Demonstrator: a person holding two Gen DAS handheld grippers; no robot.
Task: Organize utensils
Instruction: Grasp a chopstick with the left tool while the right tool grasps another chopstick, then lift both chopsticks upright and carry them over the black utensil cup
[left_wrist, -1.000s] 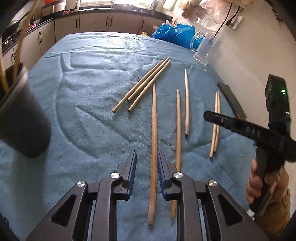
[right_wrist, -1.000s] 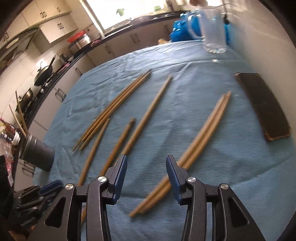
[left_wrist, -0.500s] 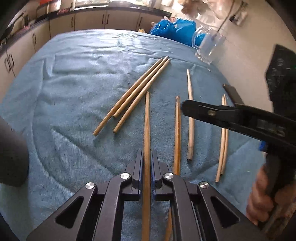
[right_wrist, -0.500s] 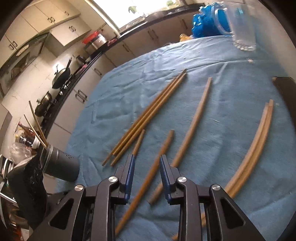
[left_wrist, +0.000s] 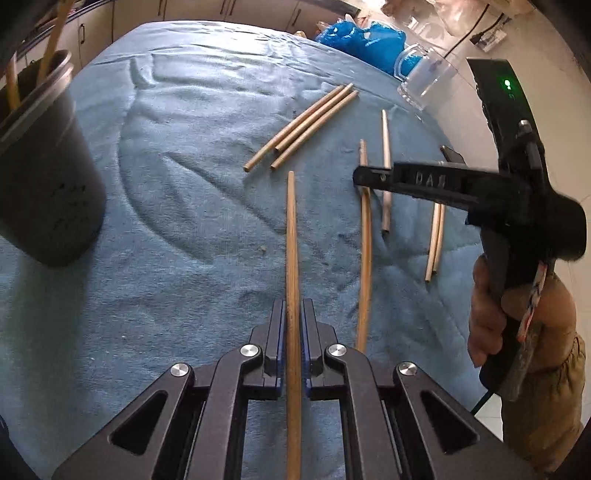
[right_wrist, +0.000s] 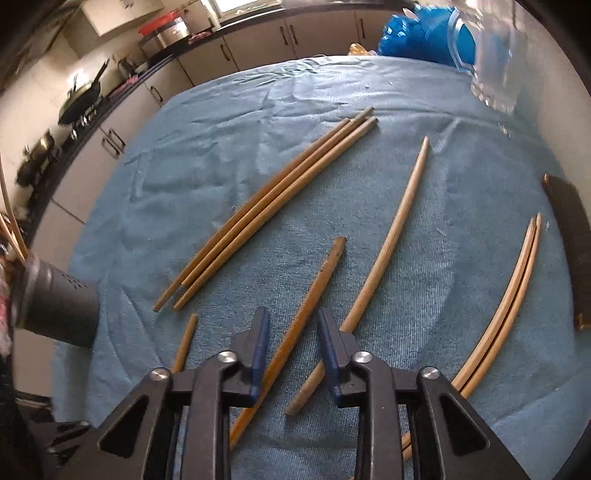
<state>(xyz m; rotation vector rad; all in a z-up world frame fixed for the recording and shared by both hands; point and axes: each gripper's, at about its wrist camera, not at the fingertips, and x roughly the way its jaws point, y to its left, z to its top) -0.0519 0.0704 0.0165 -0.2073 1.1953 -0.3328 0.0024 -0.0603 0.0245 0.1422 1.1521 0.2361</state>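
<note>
My left gripper (left_wrist: 293, 310) is shut on a long wooden chopstick (left_wrist: 291, 236) that lies lengthwise on the blue towel (left_wrist: 177, 192). My right gripper (right_wrist: 293, 325) is closing over a darker chopstick (right_wrist: 317, 284). That stick lies between the jaws, with a gap still showing on each side. In the left wrist view the right gripper's fingers (left_wrist: 402, 181) hang over this same stick. A dark holder cup (left_wrist: 48, 177) with chopsticks in it stands at the left, also in the right wrist view (right_wrist: 59, 306).
On the towel lie three chopsticks side by side (right_wrist: 266, 210), a single pale one (right_wrist: 395, 229) and a curved pair (right_wrist: 509, 295). A glass mug (right_wrist: 495, 66), a blue bag (right_wrist: 417, 40) and a dark flat case (right_wrist: 569, 240) sit at the far and right edges.
The left jaws came together on the long chopstick. The right gripper moved left from the curved pair to the darker chopstick, and its jaws narrowed around it.
</note>
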